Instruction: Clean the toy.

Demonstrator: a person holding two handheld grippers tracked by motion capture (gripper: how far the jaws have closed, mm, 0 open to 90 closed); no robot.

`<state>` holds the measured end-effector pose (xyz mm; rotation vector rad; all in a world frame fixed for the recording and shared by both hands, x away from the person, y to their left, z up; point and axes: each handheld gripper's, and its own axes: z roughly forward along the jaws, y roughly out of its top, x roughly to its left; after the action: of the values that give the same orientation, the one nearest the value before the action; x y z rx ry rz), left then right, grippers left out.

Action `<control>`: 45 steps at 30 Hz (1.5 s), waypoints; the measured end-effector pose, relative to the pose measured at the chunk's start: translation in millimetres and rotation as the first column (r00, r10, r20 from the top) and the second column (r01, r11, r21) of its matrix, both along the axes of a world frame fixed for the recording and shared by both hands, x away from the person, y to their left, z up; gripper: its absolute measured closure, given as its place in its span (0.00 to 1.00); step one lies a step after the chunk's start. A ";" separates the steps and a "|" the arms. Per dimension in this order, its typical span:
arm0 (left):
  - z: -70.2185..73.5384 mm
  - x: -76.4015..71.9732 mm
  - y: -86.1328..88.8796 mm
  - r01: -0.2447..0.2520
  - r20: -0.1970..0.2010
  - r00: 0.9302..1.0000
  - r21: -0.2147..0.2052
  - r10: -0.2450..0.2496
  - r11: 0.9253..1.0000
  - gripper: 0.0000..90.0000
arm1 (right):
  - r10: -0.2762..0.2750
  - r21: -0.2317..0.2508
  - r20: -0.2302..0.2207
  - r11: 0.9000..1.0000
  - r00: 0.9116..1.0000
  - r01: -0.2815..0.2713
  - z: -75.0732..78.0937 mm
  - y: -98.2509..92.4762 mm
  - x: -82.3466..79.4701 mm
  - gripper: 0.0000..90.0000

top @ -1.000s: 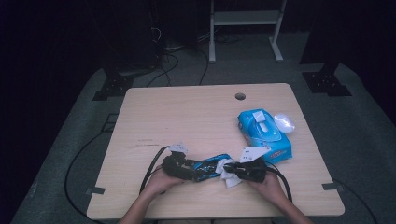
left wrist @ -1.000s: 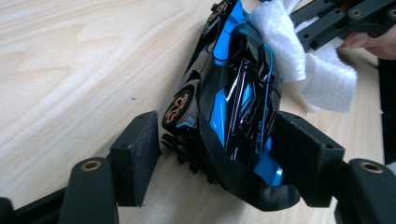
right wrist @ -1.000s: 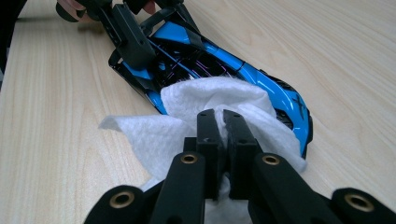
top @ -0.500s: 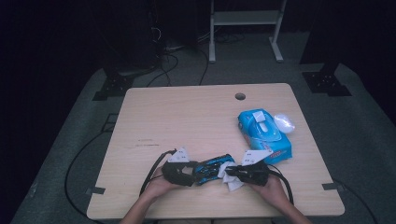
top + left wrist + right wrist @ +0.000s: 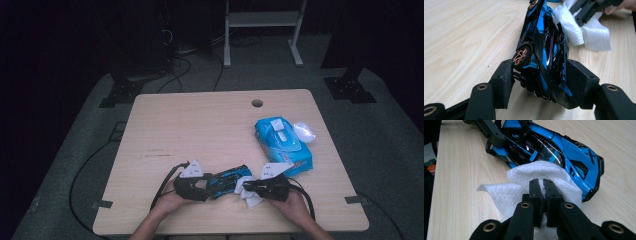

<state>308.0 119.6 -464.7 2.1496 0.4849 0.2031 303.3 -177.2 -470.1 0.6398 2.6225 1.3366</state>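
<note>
1. High view: the left gripper [image 5: 204, 186] holds a glossy blue-and-black toy sports car [image 5: 229, 180] near the 6 o'clock edge of the light wooden table [image 5: 200, 130]; the right gripper [image 5: 250, 187] brings a white paper wipe [image 5: 248, 195] to its 3 o'clock end. A blue wipe pack [image 5: 283, 144] lies toward 2 o'clock.
2. Left gripper view: jaws, having just closed further, clamp the car's tail [image 5: 544, 75]; gold-spoked wheels show.
3. Right gripper view: jaws pinched shut on the wipe [image 5: 534, 185], which touches the windscreen. Wiping appears barely begun; most bodywork remains.
</note>
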 end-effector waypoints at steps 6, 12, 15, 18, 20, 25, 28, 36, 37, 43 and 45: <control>3.6 -4.9 -2.7 0.022 0.059 0.998 0.034 -0.024 0.999 0.49 | -0.026 0.040 -0.020 0.999 0.999 0.027 8.9 -1.4 -1.3 0.95; 3.5 -6.5 -4.8 0.025 0.068 0.997 0.038 -0.028 0.999 0.51 | -0.046 0.139 0.037 0.989 0.998 0.041 39.1 5.2 5.9 0.95; 3.6 -8.3 -5.7 0.031 0.085 0.996 0.042 -0.034 0.999 0.51 | -0.076 0.140 0.052 0.988 0.996 0.068 48.1 9.7 16.6 0.95; 3.9 -10.3 -6.2 0.040 0.104 0.994 0.057 -0.045 0.998 0.51 | -0.103 0.115 0.019 0.988 0.994 0.100 47.2 11.7 28.4 0.95; 3.9 -10.6 -6.3 0.043 0.106 0.993 0.059 -0.049 0.997 0.51 | -0.097 0.078 -0.009 0.992 0.995 0.097 41.1 14.6 30.6 0.95; 3.9 -10.2 -7.2 0.050 0.098 0.994 0.057 -0.055 0.997 0.50 | -0.086 0.101 -0.006 0.991 0.996 0.086 34.3 11.2 23.8 0.95; 3.0 -7.3 -10.0 0.032 0.062 0.997 0.035 -0.034 0.999 0.46 | -0.068 0.096 0.008 0.993 0.998 0.067 33.6 10.4 19.0 0.95; 0.6 -2.0 -15.3 0.041 0.021 0.999 0.022 -0.041 0.999 0.39 | -0.055 0.115 -0.003 0.992 0.998 0.055 28.3 4.4 14.8 0.95; 0.7 -3.5 -14.5 0.046 0.035 0.998 0.024 -0.047 0.999 0.40 | -0.050 0.119 -0.008 0.992 0.999 0.051 28.4 4.1 15.0 0.95; 1.8 -12.9 -11.1 0.056 0.102 0.993 0.057 -0.061 0.997 0.47 | -0.040 0.133 -0.030 0.990 0.999 0.043 30.8 3.3 15.4 0.95; 2.1 -13.9 -11.2 0.058 0.104 0.993 0.064 -0.064 0.996 0.47 | -0.033 0.125 -0.011 0.992 0.999 0.034 31.9 4.4 11.4 0.95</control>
<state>294.1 108.4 -462.6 2.1967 0.3556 0.2993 314.6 -172.8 -438.2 0.7052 2.5385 1.5010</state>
